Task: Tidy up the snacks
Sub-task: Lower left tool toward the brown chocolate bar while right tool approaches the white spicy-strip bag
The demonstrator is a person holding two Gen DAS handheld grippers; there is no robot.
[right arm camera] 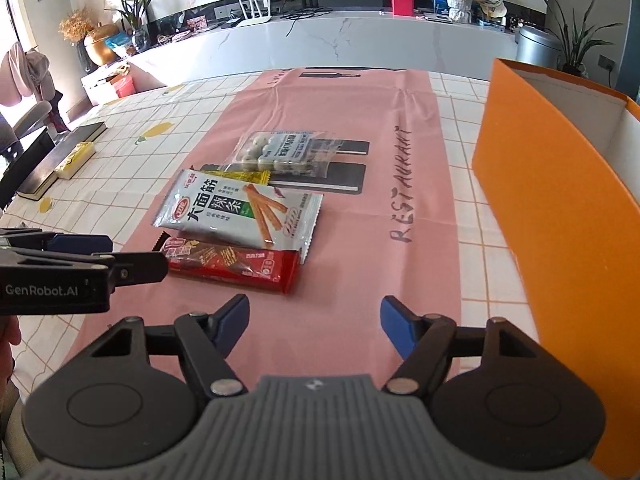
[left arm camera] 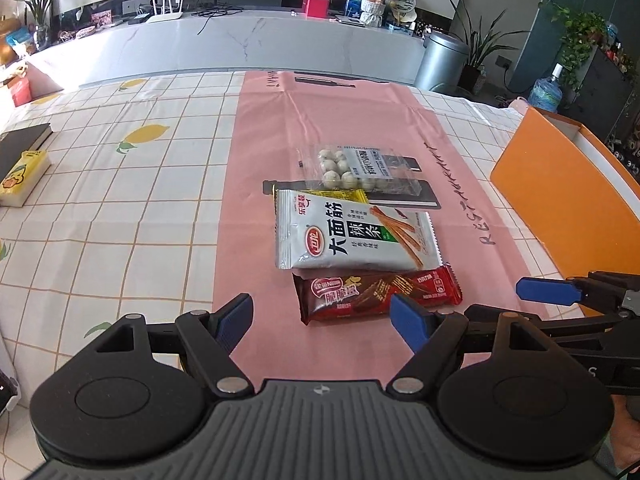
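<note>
Several snacks lie on a pink mat (left arm camera: 256, 184) (right arm camera: 360, 208): a red wafer bar (left arm camera: 376, 292) (right arm camera: 232, 264) nearest, a white spicy-strip packet (left arm camera: 352, 232) (right arm camera: 240, 212) overlapping a yellow packet (left arm camera: 340, 195) (right arm camera: 250, 176), and a clear bag of round candies (left arm camera: 356, 170) (right arm camera: 284, 148) farthest. My left gripper (left arm camera: 322, 316) is open and empty just in front of the wafer bar. My right gripper (right arm camera: 314, 322) is open and empty over the mat, right of the snacks. An open orange box (left arm camera: 560, 196) (right arm camera: 552, 200) stands at the right.
The table has a checked lemon-print cloth (left arm camera: 120, 184) (right arm camera: 472, 240). A black book (left arm camera: 24, 146) (right arm camera: 60, 156) and a yellow pack (left arm camera: 22, 176) (right arm camera: 74, 160) lie at the far left. A grey counter (left arm camera: 240, 48) runs behind the table.
</note>
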